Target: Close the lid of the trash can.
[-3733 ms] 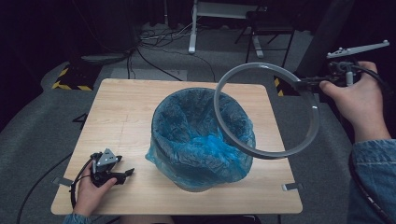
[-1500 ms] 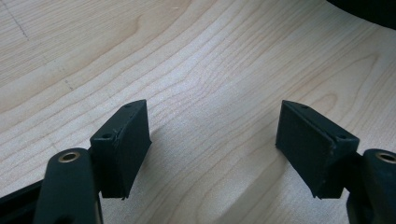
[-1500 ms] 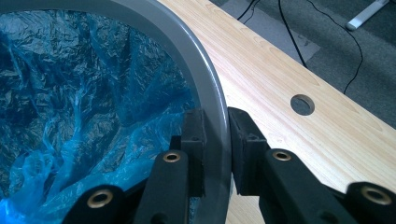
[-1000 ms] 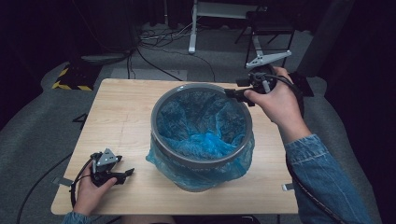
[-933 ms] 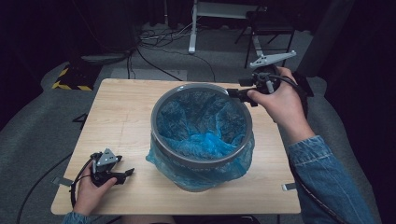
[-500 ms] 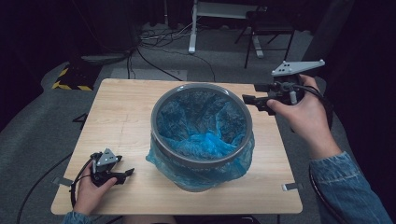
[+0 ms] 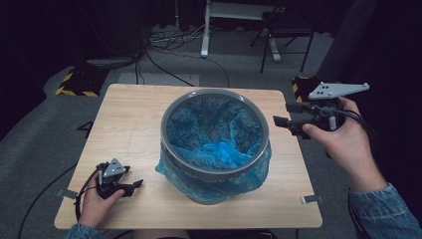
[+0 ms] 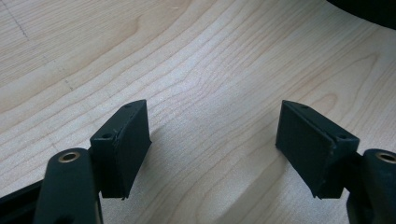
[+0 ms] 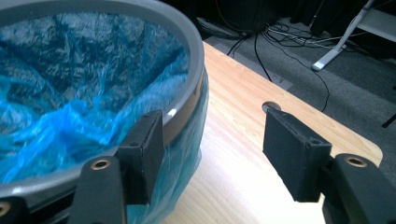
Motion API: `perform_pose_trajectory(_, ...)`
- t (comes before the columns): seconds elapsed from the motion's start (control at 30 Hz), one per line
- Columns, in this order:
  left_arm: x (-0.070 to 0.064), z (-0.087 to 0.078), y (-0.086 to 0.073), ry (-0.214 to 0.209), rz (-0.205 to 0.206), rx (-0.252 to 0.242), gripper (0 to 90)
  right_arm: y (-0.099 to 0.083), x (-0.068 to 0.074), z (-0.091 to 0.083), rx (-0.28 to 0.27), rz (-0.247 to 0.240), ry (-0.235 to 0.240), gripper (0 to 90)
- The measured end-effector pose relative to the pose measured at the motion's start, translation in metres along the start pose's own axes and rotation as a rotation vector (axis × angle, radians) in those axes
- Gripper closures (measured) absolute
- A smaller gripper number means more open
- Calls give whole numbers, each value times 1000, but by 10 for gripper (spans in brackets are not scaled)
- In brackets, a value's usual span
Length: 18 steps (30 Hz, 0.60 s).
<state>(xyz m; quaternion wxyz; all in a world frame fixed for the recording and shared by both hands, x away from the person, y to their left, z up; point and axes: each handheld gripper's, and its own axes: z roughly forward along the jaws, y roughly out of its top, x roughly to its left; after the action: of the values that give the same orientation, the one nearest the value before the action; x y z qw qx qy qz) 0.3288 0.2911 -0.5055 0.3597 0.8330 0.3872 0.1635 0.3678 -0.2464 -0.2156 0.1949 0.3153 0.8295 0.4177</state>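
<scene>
A round bin lined with a blue plastic bag (image 7: 214, 144) stands in the middle of the wooden table (image 7: 134, 114). A grey ring (image 7: 215, 171) sits on its rim and holds the bag down; the ring (image 9: 191, 74) and blue bag (image 9: 70, 107) fill the left of the right gripper view. My right gripper (image 7: 283, 115) hovers open just right of the bin, with nothing between its jaws. My left gripper (image 7: 135, 185) rests open on the table near the front left corner, its fingers (image 8: 123, 144) spread over bare wood.
A cable hole (image 9: 270, 107) lies in the table's right part. Beyond the table's far edge are floor cables (image 7: 164, 47), a white stand leg (image 7: 205, 35) and a dark chair (image 7: 286, 30). Yellow-black tape (image 7: 74, 89) marks the floor at left.
The right gripper carried the grey ring down onto the bin's rim, let it go and drew back to the right, open. The left gripper has not moved.
</scene>
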Motion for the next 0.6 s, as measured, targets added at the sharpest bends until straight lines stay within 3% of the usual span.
perform_pose_trajectory(0.3,0,0,0,-1,0,0,258,-28,4,-1,11,7,9,382)
perform_pose_trajectory(0.6,0,0,0,-1,0,-1,259,-75,3,12,36,42,10,379)
